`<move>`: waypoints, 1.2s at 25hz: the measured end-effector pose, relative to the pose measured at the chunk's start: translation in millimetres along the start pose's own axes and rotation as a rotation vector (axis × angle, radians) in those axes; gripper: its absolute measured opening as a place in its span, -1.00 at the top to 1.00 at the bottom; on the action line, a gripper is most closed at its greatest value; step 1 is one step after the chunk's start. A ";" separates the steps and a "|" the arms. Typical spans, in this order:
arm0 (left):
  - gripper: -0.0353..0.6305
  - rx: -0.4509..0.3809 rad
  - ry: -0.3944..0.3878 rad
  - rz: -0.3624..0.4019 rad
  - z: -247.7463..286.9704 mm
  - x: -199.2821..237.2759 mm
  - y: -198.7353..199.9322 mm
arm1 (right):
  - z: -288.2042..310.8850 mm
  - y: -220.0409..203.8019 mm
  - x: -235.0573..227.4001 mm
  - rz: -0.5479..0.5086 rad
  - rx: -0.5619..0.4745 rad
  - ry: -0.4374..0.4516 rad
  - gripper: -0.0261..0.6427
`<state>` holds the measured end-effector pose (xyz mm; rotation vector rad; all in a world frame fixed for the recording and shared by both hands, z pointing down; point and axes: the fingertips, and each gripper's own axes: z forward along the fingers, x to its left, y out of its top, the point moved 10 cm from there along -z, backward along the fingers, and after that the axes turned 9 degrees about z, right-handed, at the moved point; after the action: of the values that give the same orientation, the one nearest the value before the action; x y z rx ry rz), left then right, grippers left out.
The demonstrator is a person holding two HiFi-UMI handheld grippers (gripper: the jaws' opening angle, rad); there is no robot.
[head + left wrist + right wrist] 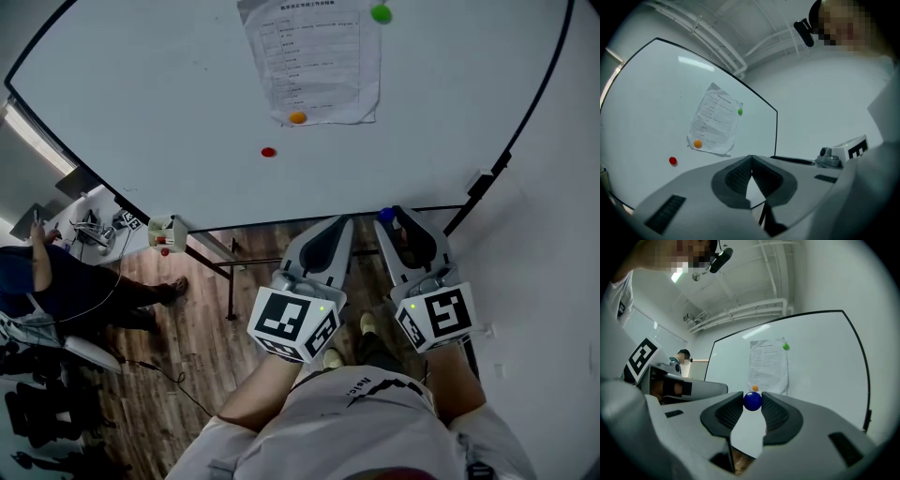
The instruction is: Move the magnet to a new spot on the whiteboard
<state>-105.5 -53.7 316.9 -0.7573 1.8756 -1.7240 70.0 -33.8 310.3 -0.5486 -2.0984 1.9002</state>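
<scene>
Right gripper [752,405] pinches the blue magnet [752,400]; left gripper [751,160] is pressed together, empty. The magnet appears clear of the whiteboard [141,112], so placement at a new spot remains.

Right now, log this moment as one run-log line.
right gripper: shut on blue magnet, off whiteboard | left gripper: shut, empty | red magnet: on whiteboard

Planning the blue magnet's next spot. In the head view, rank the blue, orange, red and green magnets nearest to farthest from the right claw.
1. blue magnet, in the right claw.
2. orange magnet, low on the paper, and red magnet, left of it: too close to call.
3. green magnet, at paper's top.
</scene>
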 end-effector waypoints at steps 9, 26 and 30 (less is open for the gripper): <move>0.86 -0.007 0.005 0.005 15.0 -4.1 0.6 | 5.2 1.8 -16.9 -0.003 0.001 -0.004 0.54; 0.86 0.016 0.066 0.010 56.4 11.2 -5.9 | 54.5 -5.2 -71.4 0.028 0.024 0.006 0.54; 0.86 0.029 0.088 0.009 70.4 19.8 -10.2 | 78.6 -13.2 -90.8 0.031 0.037 -0.008 0.54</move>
<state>-71.6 -119.1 321.0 -0.6709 1.9044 -1.8015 115.9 -145.1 320.0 -0.5699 -2.0664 1.9577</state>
